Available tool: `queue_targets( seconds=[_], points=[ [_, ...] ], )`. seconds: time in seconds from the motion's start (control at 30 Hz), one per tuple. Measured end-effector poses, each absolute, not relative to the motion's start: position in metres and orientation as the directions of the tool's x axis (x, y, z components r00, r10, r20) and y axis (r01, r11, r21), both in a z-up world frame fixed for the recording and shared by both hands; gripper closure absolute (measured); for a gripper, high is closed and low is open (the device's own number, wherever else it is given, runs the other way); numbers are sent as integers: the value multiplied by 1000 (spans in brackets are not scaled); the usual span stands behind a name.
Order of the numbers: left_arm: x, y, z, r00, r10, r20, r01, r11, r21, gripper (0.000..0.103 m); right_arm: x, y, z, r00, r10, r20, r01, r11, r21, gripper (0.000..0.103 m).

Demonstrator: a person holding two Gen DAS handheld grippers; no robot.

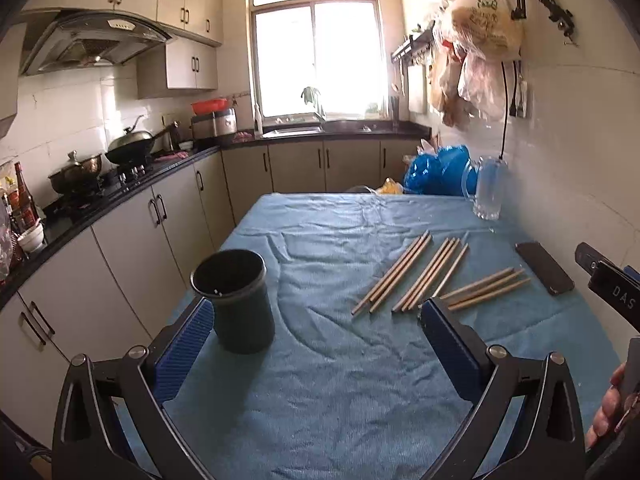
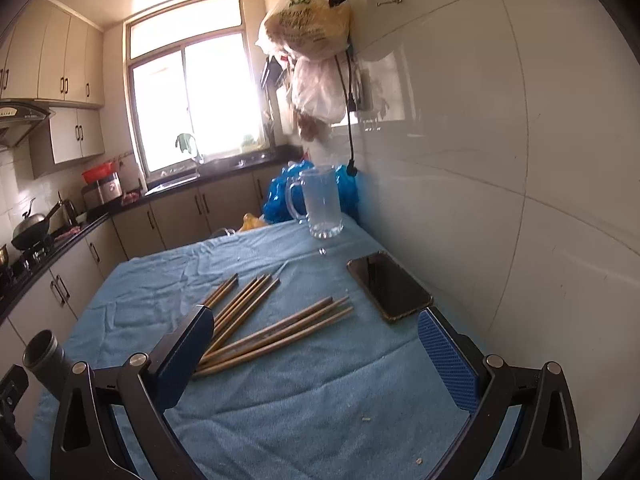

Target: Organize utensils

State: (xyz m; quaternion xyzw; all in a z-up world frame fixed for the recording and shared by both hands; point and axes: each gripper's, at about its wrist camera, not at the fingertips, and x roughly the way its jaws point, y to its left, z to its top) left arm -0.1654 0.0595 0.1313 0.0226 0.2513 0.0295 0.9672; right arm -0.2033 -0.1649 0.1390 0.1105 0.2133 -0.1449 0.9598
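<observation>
Several wooden chopsticks (image 1: 424,274) lie in three loose bunches on the blue cloth (image 1: 328,360); they also show in the right wrist view (image 2: 264,328). A dark round holder cup (image 1: 236,300) stands upright on the cloth's left side, just beyond my left gripper's left finger; it shows at the left edge of the right wrist view (image 2: 44,356). My left gripper (image 1: 316,312) is open and empty above the cloth. My right gripper (image 2: 316,322) is open and empty, with the near ends of the chopsticks by its left finger.
A black phone (image 2: 388,286) lies on the cloth near the tiled wall on the right. A clear glass mug (image 2: 320,204) stands at the table's far right corner, with blue bags (image 1: 438,170) behind it. Kitchen counter and cabinets run along the left.
</observation>
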Motion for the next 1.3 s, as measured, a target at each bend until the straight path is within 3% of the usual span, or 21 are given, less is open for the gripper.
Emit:
queue_targets(
  seconds=[0.57, 0.77, 0.87, 0.9, 0.97, 1.03, 1.1, 1.3],
  points=[
    [-131, 55, 98, 782, 41, -621, -6, 998, 58, 0, -182, -170, 112, 833, -187, -521, 312, 936, 163, 0],
    [-114, 57, 89, 756, 10, -655, 17, 999, 34, 0, -182, -175, 108, 846, -246, -474, 348, 927, 140, 0],
    [-103, 53, 84, 740, -36, -672, 57, 998, 9, 0, -176, -185, 101, 834, -245, -495, 355, 924, 139, 0],
    [-97, 50, 82, 729, -58, -682, 79, 997, 0, 3, -174, -188, 99, 831, -235, -504, 352, 924, 150, 0],
    [-85, 40, 76, 695, -116, -709, 138, 990, -26, 19, -171, -195, 95, 825, -212, -524, 347, 922, 173, 0],
    [-71, 28, 70, 647, -164, -745, 187, 981, -53, 45, -168, -199, 92, 821, -200, -536, 341, 923, 179, 0],
    [-53, 15, 61, 590, -228, -775, 236, 966, -105, 55, -167, -202, 89, 818, -191, -543, 334, 926, 178, 0],
    [-4, -23, 42, 546, -272, -793, 306, 945, -114, 55, -168, -212, 85, 822, -170, -544, 320, 927, 194, 0]
  ],
)
